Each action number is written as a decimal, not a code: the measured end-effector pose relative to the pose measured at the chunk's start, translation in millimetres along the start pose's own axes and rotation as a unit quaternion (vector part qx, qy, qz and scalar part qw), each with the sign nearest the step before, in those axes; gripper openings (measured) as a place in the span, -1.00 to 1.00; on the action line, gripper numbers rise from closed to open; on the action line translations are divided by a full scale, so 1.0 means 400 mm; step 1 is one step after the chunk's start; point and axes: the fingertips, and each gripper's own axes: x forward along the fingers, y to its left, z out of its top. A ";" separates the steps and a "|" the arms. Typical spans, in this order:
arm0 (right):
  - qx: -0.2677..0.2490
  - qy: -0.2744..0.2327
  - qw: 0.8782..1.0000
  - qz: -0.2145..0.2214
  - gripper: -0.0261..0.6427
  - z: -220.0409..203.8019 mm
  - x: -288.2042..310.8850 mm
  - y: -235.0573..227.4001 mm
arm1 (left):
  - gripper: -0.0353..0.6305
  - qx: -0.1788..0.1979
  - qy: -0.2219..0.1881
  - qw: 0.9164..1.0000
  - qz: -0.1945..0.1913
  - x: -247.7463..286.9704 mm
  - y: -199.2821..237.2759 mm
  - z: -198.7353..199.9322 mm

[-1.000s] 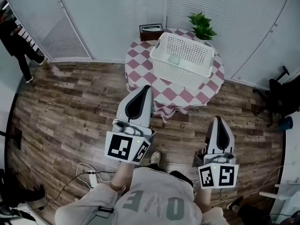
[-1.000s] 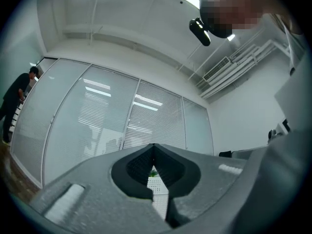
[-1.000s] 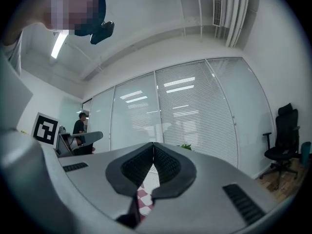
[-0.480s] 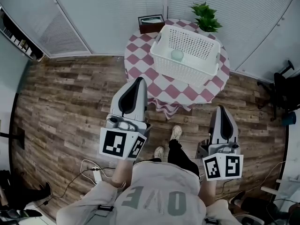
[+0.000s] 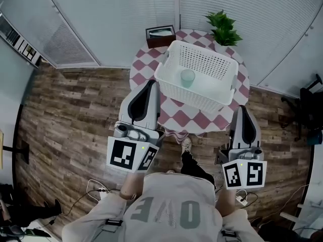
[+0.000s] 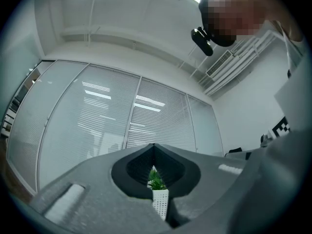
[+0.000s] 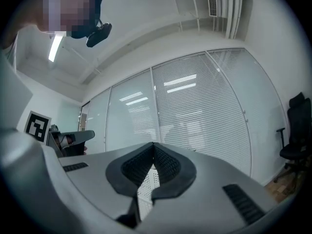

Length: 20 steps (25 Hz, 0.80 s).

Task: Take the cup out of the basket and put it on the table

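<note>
A pale green cup [image 5: 187, 77] stands upright inside the white perforated basket [image 5: 194, 98], on the round table with a red-and-white checked cloth [image 5: 177, 116]. My left gripper [image 5: 151, 84] is shut and empty; its tip is at the table's near-left edge, just left of the basket. My right gripper [image 5: 241, 110] is shut and empty too, with its tip by the basket's near-right corner. In the left gripper view the closed jaws [image 6: 154, 147] frame a strip of the basket [image 6: 160, 204] and the plant [image 6: 156, 182]. The right gripper view shows closed jaws [image 7: 154, 146] before basket mesh [image 7: 146, 186].
A potted green plant [image 5: 222, 28] and a brown tissue box [image 5: 160, 35] stand at the table's far edge. Glass walls with blinds [image 5: 121, 19] close off the back. A black office chair [image 5: 309, 105] is at the right, and cables [image 5: 100, 187] lie on the wood floor.
The person has stepped toward the table, so the basket and cup appear nearer and both gripper tips now reach the table's edge. Both grippers stay shut.
</note>
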 end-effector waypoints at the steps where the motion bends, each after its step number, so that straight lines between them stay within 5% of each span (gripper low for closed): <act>1: 0.000 0.001 1.000 0.001 -0.89 0.002 0.035 -0.026 | -0.88 0.002 0.000 1.000 0.000 0.041 0.001 -0.006; 10: 0.025 0.026 0.999 0.026 -0.89 -0.021 0.310 -0.226 | -0.88 0.024 0.014 1.000 0.006 0.344 0.005 -0.067; 20: 0.065 0.072 0.993 0.068 -0.89 -0.082 0.480 -0.261 | -0.88 0.035 0.043 0.998 0.043 0.456 0.088 -0.126</act>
